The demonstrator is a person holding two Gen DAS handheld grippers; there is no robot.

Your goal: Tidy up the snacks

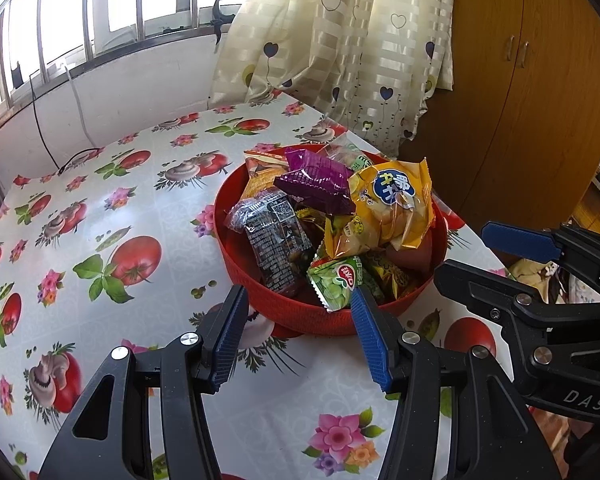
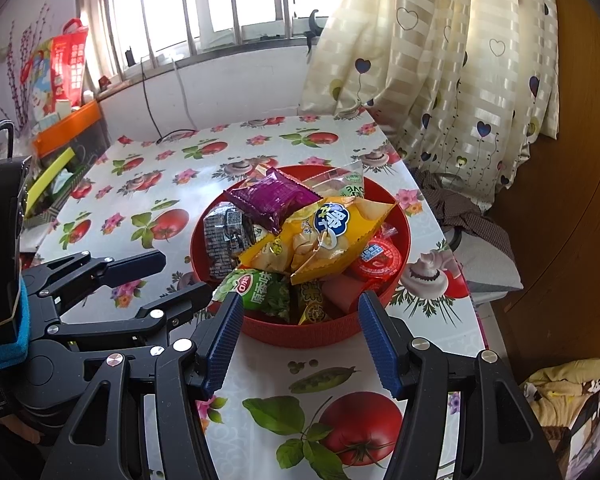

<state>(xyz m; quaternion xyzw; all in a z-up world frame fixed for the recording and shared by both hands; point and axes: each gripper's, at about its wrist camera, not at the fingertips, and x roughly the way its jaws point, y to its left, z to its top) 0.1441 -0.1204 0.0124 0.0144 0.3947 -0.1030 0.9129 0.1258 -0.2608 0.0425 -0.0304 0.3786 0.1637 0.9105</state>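
Both grippers — left [image 1: 300, 328], right [image 2: 300, 336] — hover with fingers spread and empty before the bowl [image 2: 324, 332] of heaped snacks [image 2: 320, 236]; pinch the topmost packet by its sealed edge — lift straight up.

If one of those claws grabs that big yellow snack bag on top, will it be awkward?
The yellow bag looks puffed with air, so probably light and squashy. Its glossy film may slip. The chips showing inside could crush. It lies loosely atop the pile in the red basket.
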